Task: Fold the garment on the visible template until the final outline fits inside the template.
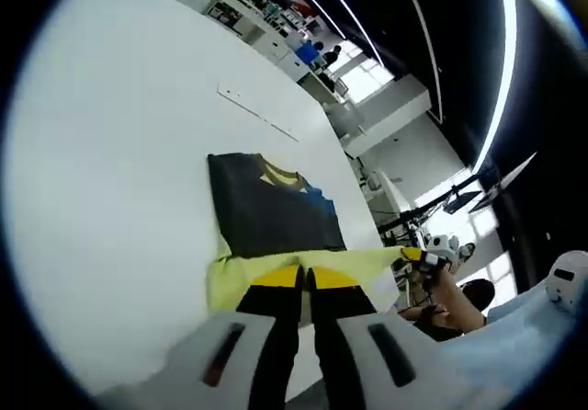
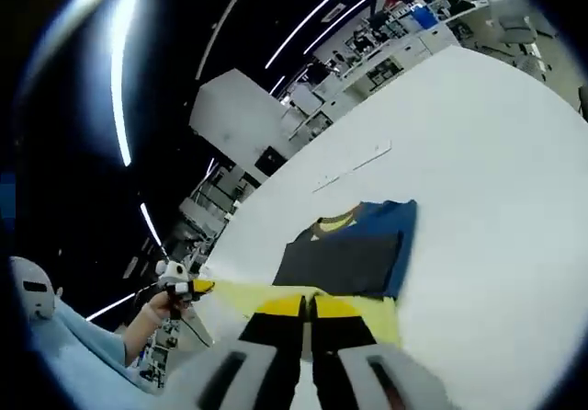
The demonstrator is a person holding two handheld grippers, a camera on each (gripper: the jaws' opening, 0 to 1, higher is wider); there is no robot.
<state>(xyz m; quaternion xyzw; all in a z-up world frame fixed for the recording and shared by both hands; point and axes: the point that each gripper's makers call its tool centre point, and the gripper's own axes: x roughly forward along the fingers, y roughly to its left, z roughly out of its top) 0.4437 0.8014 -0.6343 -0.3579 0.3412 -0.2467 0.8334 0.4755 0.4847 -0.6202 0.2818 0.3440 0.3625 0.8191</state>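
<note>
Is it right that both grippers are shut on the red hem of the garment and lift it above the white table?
Not quite: the hem is yellow, not red. In the left gripper view the left gripper is shut on the yellow hem of the garment above the white table; the right gripper grips the same yellow edge.

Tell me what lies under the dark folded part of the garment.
Under the dark folded part, the garment's yellow hem sticks out, resting on the white table. Anything beneath its middle, including the template, is covered.
</note>
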